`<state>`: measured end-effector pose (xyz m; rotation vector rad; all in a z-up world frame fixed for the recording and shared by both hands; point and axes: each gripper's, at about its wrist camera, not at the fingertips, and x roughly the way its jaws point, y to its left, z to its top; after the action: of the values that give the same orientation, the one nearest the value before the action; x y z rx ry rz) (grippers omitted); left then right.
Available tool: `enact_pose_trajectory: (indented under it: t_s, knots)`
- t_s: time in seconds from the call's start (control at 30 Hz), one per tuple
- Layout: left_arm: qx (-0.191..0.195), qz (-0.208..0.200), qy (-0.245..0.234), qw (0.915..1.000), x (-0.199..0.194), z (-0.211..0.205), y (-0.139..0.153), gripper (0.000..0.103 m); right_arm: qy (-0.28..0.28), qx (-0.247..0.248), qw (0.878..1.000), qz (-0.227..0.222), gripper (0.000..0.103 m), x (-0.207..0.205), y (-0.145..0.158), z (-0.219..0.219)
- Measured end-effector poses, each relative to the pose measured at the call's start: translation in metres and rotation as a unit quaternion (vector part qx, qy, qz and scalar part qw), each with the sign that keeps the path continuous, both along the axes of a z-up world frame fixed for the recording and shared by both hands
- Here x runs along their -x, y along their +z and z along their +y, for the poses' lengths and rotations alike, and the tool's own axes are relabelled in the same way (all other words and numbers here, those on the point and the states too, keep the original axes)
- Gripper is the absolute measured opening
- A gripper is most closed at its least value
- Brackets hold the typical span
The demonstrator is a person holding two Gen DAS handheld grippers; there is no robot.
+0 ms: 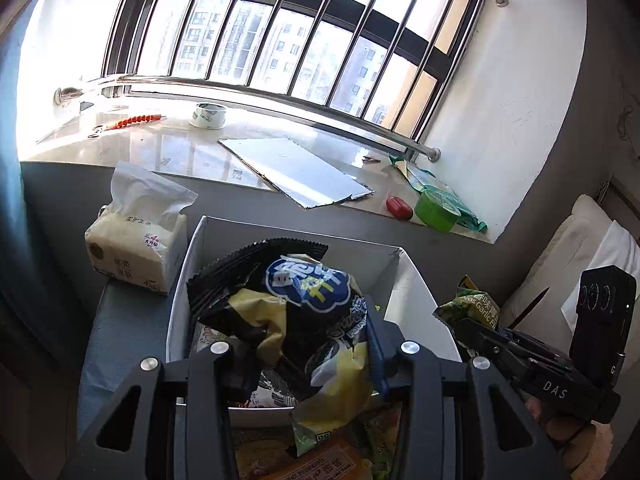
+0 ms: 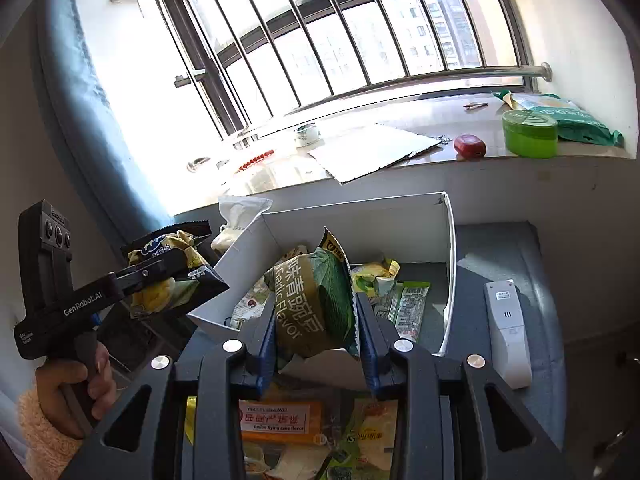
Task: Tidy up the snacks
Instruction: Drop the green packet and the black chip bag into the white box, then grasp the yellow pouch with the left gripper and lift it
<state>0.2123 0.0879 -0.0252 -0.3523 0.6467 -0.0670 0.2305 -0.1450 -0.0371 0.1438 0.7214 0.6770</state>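
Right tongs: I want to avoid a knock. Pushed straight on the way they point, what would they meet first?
Probably the white box: the right tongs, gripping the green garlic-flavor snack bag, aim into it, toward its far wall. Depth is unclear.

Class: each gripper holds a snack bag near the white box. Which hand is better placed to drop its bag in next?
Probably right: its green bag hangs over the white box; the left's black bag sits outside it.
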Motion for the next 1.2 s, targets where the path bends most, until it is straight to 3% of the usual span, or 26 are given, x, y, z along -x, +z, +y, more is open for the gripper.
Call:
enact_pose_trajectory:
  t_s: [0.13, 0.2, 0.23, 0.27, 0.3, 0.6, 0.8, 1.07, 1.2]
  knots:
    - [-0.013, 0.019, 0.004, 0.9997, -0.025, -0.007, -0.004, 0.053, -0.014, 0.018, 1.000, 0.017, 0.038, -0.033, -0.006, 0.011]
    - [-0.035, 0.034, 0.015, 0.9987, -0.030, -0.010, -0.006, 0.087, -0.033, 0.031, 0.999, 0.018, 0.041, -0.042, -0.007, 0.011]
    - [-0.049, 0.035, 0.026, 0.9979, -0.028, -0.010, -0.006, 0.103, -0.032, 0.032, 0.999, 0.020, 0.062, -0.046, -0.008, 0.011]
    - [-0.059, 0.038, 0.033, 0.9970, -0.026, -0.010, -0.006, 0.103, -0.030, 0.031, 0.999, 0.026, 0.100, -0.049, -0.008, 0.011]
    - [-0.063, 0.043, 0.037, 0.9964, -0.023, -0.007, -0.007, 0.103, -0.033, 0.023, 0.999, 0.023, 0.103, -0.048, -0.008, 0.008]
    - [-0.061, 0.021, 0.048, 0.9968, 0.024, 0.018, 0.009, 0.103, -0.029, 0.010, 0.999, -0.016, 0.103, -0.009, 0.003, -0.008]
    - [-0.073, -0.004, 0.037, 0.9967, 0.081, 0.019, 0.012, 0.103, -0.006, -0.017, 1.000, -0.026, 0.103, 0.036, 0.006, -0.024]
    - [-0.061, -0.011, 0.031, 0.9976, 0.158, 0.011, -0.024, 0.103, 0.019, 0.003, 0.999, -0.045, 0.103, 0.101, -0.014, -0.049]
    - [-0.059, 0.017, 0.034, 0.9976, 0.187, 0.006, -0.061, 0.103, 0.010, -0.006, 0.999, -0.032, 0.103, 0.129, -0.033, -0.068]
